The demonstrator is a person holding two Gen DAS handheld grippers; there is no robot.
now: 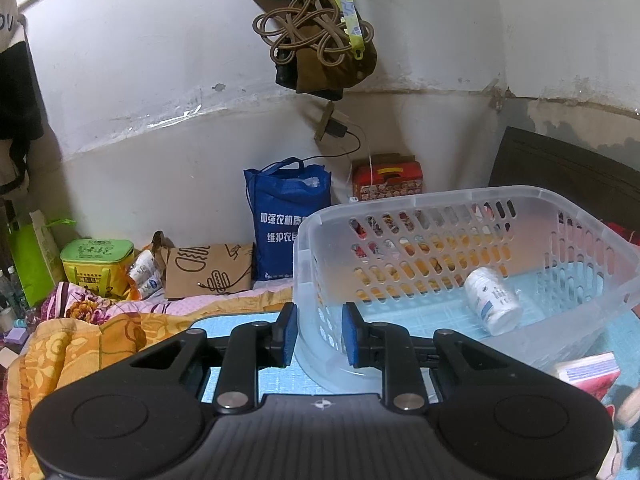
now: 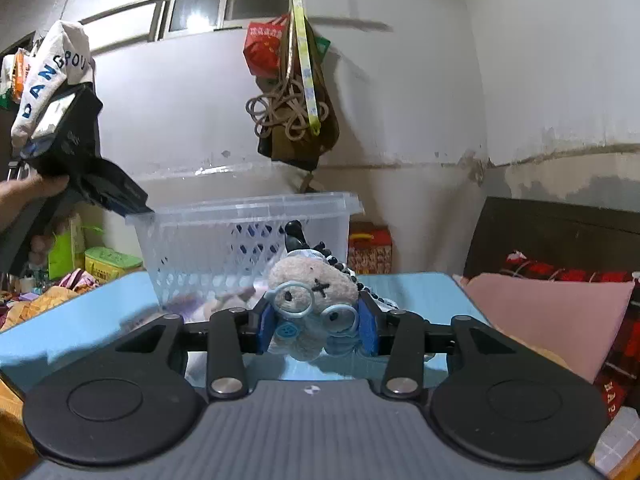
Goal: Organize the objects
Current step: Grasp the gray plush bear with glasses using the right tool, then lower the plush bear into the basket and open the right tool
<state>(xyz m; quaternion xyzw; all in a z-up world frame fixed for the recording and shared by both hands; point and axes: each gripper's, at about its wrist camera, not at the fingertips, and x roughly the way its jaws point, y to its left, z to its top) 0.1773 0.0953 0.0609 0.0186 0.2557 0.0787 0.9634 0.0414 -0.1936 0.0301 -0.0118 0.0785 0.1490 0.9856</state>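
Observation:
A clear plastic basket (image 1: 440,208) stands on the light blue tabletop (image 2: 80,320). A white pill bottle (image 1: 494,300) lies on its side inside it. My left gripper (image 1: 320,332) is shut on the basket's near corner wall, one blue pad on each side. In the right wrist view the same basket (image 2: 240,204) shows straight ahead, with a hand (image 2: 28,192) holding the left gripper at its left rim. My right gripper (image 2: 318,324) is shut on a beige plush toy (image 2: 312,292) with light blue glasses and a black bead string, held in front of the basket.
A red and white box (image 1: 588,372) lies on the table right of the basket. A pink pillow (image 2: 552,320) sits at the right. A blue bag (image 1: 284,220), a brown paper bag (image 1: 208,272) and a green case (image 1: 96,264) line the wall behind. Bags and rope (image 1: 316,48) hang above.

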